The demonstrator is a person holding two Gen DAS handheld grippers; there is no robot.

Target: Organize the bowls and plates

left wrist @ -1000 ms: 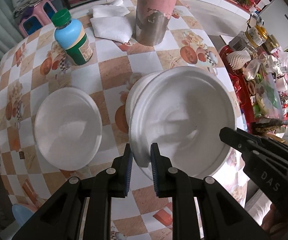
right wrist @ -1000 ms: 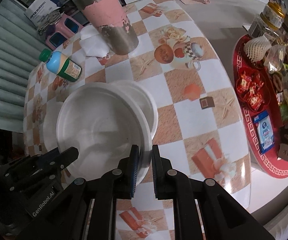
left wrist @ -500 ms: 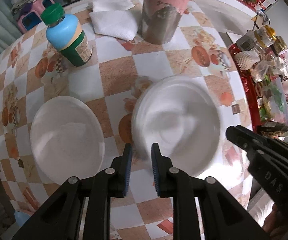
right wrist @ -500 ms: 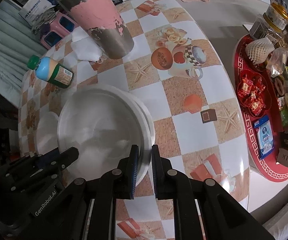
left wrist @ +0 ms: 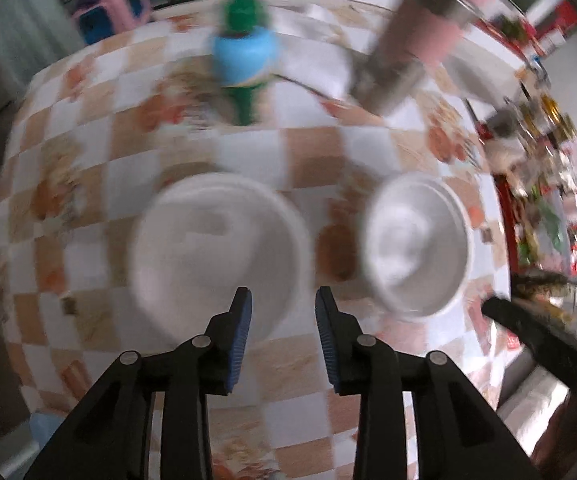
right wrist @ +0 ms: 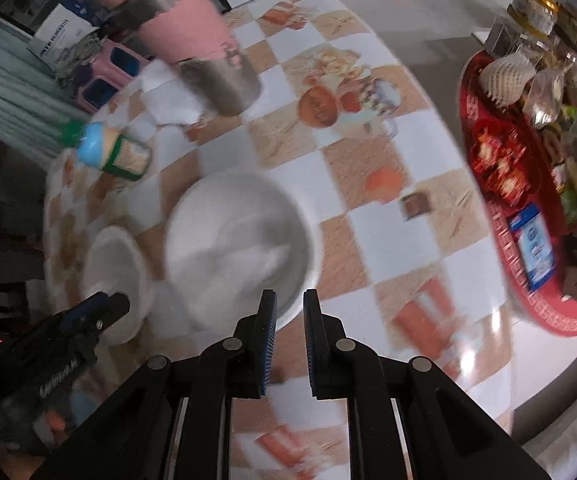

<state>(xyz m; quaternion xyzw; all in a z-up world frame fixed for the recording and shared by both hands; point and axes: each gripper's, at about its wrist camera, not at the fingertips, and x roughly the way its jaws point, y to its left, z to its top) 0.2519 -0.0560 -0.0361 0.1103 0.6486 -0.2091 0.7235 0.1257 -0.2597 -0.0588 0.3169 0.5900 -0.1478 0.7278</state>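
Left wrist: left tongs (left wrist: pixel 283 334) have just been opening, nothing between pads, above near rim of white plate (left wrist: pixel 216 254) on checkered table (left wrist: pixel 248 152); stacked white bowls (left wrist: pixel 418 254) just right of plate | Right wrist: right tongs (right wrist: pixel 289 338) narrowly parted, empty, at near rim of the stacked bowls; green-capped bottle (right wrist: pixel 108 148) beyond.

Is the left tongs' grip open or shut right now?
Open. The left tongs have just been opening; a clear gap shows between the blue pads, over the near rim of the left bowl, pressing nothing.
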